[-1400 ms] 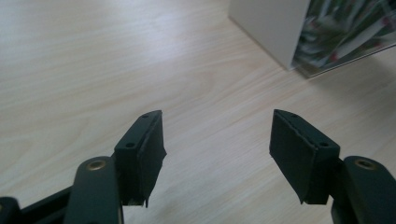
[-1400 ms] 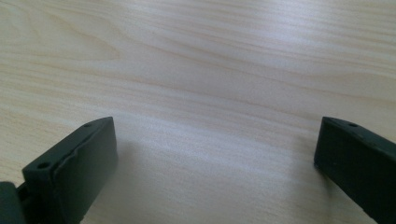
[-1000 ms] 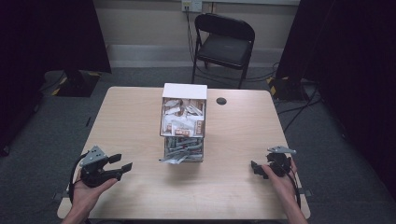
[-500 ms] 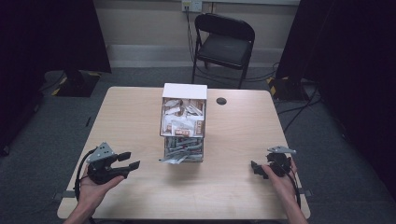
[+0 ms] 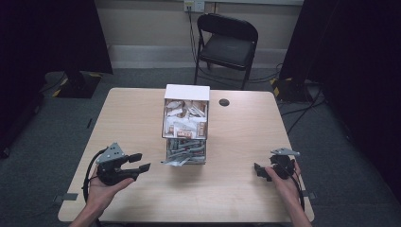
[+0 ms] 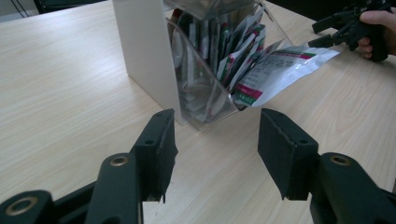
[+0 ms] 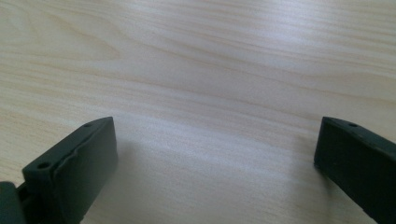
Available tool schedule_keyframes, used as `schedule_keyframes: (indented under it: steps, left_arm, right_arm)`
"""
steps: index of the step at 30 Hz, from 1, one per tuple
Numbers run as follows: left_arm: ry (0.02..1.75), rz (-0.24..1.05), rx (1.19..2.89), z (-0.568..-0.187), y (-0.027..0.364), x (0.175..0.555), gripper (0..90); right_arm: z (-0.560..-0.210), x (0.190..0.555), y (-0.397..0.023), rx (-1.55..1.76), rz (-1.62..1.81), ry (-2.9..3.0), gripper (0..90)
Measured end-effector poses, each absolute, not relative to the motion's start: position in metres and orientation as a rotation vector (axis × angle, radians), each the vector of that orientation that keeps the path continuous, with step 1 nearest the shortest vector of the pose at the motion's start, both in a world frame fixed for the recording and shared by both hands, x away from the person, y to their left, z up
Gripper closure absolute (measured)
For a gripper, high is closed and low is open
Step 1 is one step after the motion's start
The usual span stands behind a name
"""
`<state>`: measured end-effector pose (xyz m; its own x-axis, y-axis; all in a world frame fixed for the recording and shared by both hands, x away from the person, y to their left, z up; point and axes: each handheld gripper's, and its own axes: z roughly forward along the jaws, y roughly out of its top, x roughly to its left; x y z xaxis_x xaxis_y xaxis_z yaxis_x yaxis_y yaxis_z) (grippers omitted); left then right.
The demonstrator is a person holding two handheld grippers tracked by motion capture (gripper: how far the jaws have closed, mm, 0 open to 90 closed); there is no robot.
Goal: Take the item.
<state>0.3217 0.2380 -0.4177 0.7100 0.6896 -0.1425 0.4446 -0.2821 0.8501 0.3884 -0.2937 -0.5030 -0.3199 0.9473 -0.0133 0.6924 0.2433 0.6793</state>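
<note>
While its jaws narrow, left gripper (image 6: 212, 135) half-spread, empty, facing the packet dispenser (image 6: 205, 60).

A dim room around a pale wooden table

The light wood-grain table (image 5: 142, 113) stands mid-frame on grey carpet floor (image 5: 52, 123), with a small dark round cap (image 5: 224, 102) set into its top near the far edge. Behind it, at upper centre, a black folding chair (image 5: 227, 45) faces the table, its seat lit from above. The cream wall (image 5: 142, 23) runs along the top of the frame with a pale skirting board (image 5: 151, 49) beneath and a white socket plate (image 5: 194, 4) from which cables drop. Black curtains (image 5: 47, 38) hang at upper left and upper right. Yellow-and-black taped stand feet (image 5: 283, 85) rest on the carpet at either side, with cables trailing at right.
</note>
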Motion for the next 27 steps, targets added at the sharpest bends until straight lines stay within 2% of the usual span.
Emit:
schedule_keyframes:
  steps: [27]
  left_arm:
    - [0.725,0.238,1.97,-0.416,0.187,0.325,47.2]
  right_arm:
    - [-0.503,0.388,-0.294,1.496,0.811,2.099,0.0]
